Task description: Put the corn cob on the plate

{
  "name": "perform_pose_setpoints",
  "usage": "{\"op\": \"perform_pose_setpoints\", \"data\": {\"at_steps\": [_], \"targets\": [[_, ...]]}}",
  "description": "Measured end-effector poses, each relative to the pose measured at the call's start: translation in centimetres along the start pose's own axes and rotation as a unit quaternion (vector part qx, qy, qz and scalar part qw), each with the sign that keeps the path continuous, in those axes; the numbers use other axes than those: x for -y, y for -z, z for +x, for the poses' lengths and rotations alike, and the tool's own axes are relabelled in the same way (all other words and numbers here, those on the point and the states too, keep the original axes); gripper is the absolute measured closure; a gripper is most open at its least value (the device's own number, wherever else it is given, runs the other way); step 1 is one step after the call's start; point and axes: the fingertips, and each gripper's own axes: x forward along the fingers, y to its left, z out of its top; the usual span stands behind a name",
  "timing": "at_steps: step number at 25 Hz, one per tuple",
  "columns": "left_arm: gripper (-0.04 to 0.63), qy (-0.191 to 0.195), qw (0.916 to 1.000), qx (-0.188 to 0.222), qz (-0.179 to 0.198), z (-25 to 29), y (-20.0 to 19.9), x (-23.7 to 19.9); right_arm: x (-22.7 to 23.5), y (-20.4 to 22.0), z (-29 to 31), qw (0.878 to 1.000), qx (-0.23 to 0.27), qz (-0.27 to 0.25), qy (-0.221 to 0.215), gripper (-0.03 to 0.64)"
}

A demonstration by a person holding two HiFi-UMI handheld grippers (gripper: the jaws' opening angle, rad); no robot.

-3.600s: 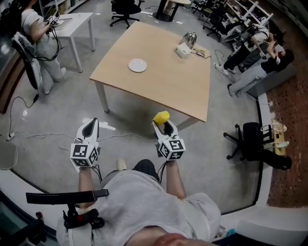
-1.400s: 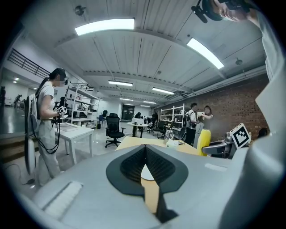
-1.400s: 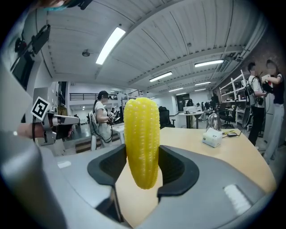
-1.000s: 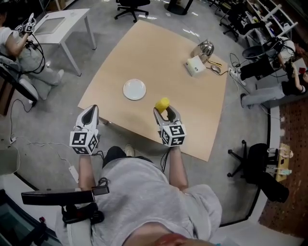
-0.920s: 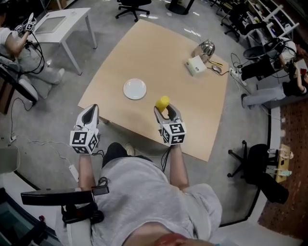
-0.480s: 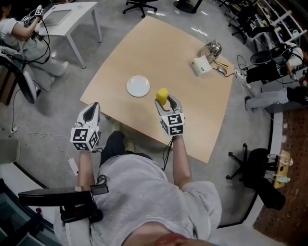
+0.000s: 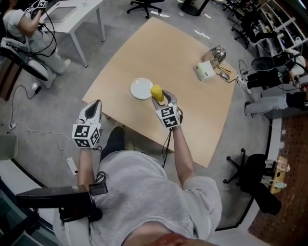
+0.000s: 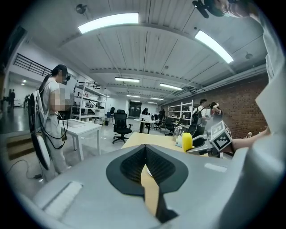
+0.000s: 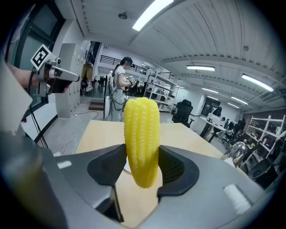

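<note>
A yellow corn cob (image 7: 157, 92) stands upright between the jaws of my right gripper (image 7: 161, 98), which is shut on it. In the right gripper view the corn cob (image 9: 142, 138) fills the middle, pinched at its lower half. The white plate (image 7: 140, 89) lies on the wooden table (image 7: 163, 53), and the cob hangs at its right rim. A sliver of the plate (image 9: 126, 169) shows behind the cob. My left gripper (image 7: 95, 106) is shut and holds nothing, off the table's near-left edge above the floor. From the left gripper view the corn cob (image 8: 187, 142) shows at the right.
A white box (image 7: 205, 71) and a metal pot (image 7: 217, 52) sit on the table's far right. A white side table (image 7: 72, 9) and a standing person (image 7: 26, 29) are at the far left. Office chairs (image 7: 250, 173) stand to the right, and cables (image 7: 29, 134) lie on the floor.
The right gripper has carried the corn cob forward and left, from the table's near side to the plate's right rim, rolling as it went. The left gripper has barely shifted.
</note>
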Motion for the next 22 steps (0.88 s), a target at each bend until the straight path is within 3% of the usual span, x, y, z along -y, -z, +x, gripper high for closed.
{"op": "perform_pose_setpoints", "data": {"at_steps": [12, 22], "targets": [[0.575, -0.013, 0.9999, -0.001, -0.010, 1.7, 0.3, -3.5, -0.9, 1.9, 7.2, 0.995, -0.084, -0.026, -0.045, 0.388], [0.575, -0.022, 0.9996, 0.004, -0.020, 2.3, 0.3, -5.2, -2.7, 3.1, 11.5, 0.982, -0.140, -0.093, -0.083, 0.388]]}}
